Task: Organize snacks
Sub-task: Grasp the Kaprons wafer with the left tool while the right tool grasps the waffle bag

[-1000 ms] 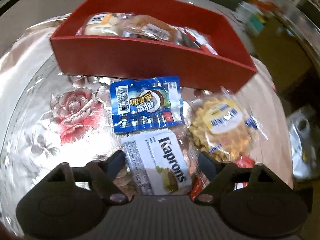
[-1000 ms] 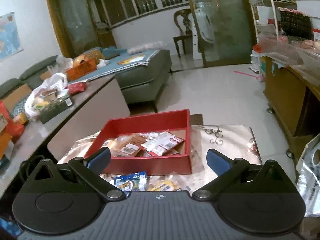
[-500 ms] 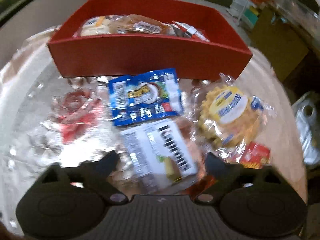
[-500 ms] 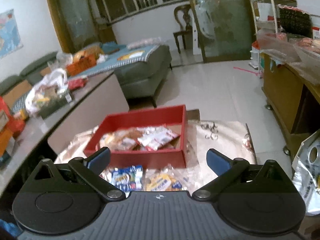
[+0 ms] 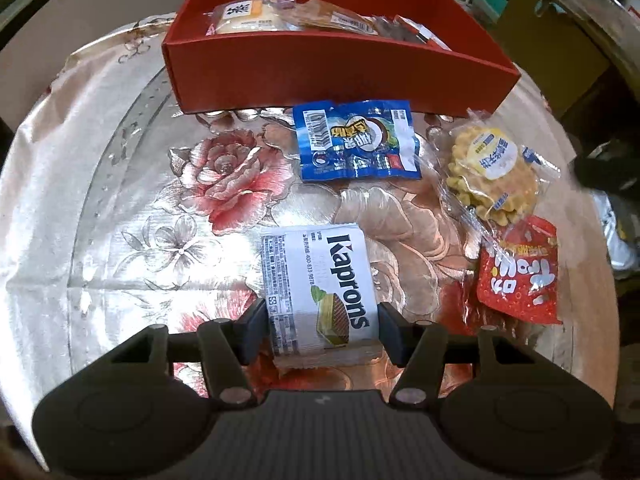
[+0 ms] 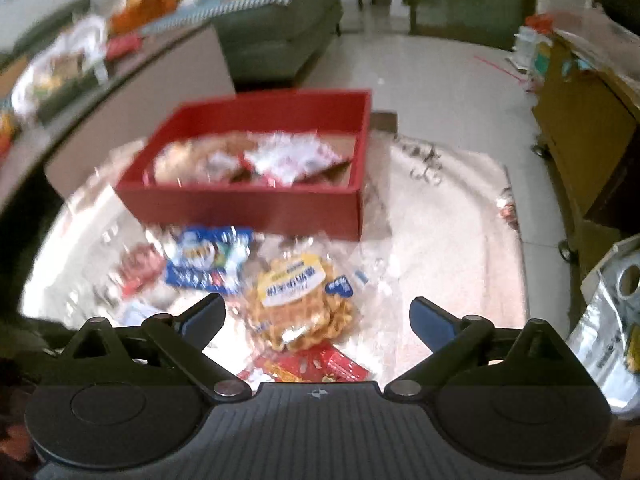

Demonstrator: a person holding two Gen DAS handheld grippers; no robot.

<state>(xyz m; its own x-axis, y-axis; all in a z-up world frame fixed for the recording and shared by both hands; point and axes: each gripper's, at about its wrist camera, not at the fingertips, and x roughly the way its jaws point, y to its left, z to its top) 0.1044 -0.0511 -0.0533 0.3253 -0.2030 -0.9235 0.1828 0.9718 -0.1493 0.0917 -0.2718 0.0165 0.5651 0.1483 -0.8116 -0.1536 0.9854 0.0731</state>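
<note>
My left gripper (image 5: 322, 330) is shut on a white Kaprons wafer pack (image 5: 318, 292), its pads pressing both sides, just above the floral tablecloth. Beyond it lie a blue snack packet (image 5: 356, 146), a yellow waffle in clear wrap (image 5: 494, 176) and a red candy packet (image 5: 520, 272). A red box (image 5: 320, 68) holding several snacks stands at the far edge. My right gripper (image 6: 316, 316) is open and empty, hovering over the waffle (image 6: 300, 300) and the red packet (image 6: 308, 364), with the blue packet (image 6: 208, 260) and the red box (image 6: 256, 204) ahead.
The table (image 5: 100, 180) has a shiny floral cloth with bare room on the left. A silver bag (image 6: 608, 320) sits off the table's right edge. A wooden cabinet (image 6: 580, 120) is at the right; a counter with clutter (image 6: 80, 80) and a sofa are behind.
My left gripper closed on the Kaprons pack and drew it back from the blue packet. My right gripper moved forward and down toward the waffle; its view is blurred.
</note>
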